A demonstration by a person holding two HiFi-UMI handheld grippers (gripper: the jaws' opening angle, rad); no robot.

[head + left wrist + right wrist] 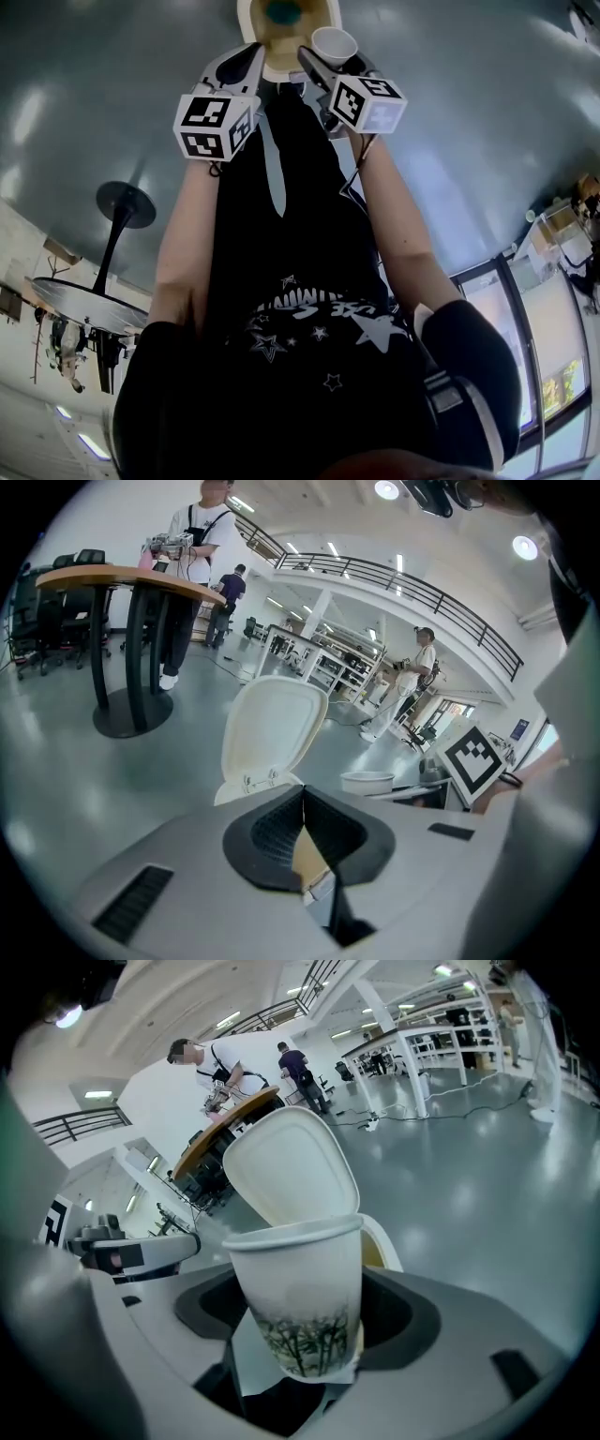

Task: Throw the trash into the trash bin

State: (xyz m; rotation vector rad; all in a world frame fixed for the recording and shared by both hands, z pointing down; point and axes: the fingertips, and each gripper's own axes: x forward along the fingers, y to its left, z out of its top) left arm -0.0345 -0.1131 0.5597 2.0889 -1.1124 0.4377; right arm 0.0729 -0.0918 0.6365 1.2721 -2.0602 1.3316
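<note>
A white trash bin stands on the floor with its lid swung up; its inside looks tan. My right gripper is shut on a white paper cup with a green plant print, held upright just in front of the bin's rim. The cup sits at the bin's right edge in the head view. My left gripper hovers beside it at the bin's left, its jaws meeting at the tips. A tan sliver shows between its pads; I cannot tell what it is.
A round table on a black pedestal stands to the left on the grey floor. Two people stand by that table, and another person is further back among white benches. Glass doors are at the right.
</note>
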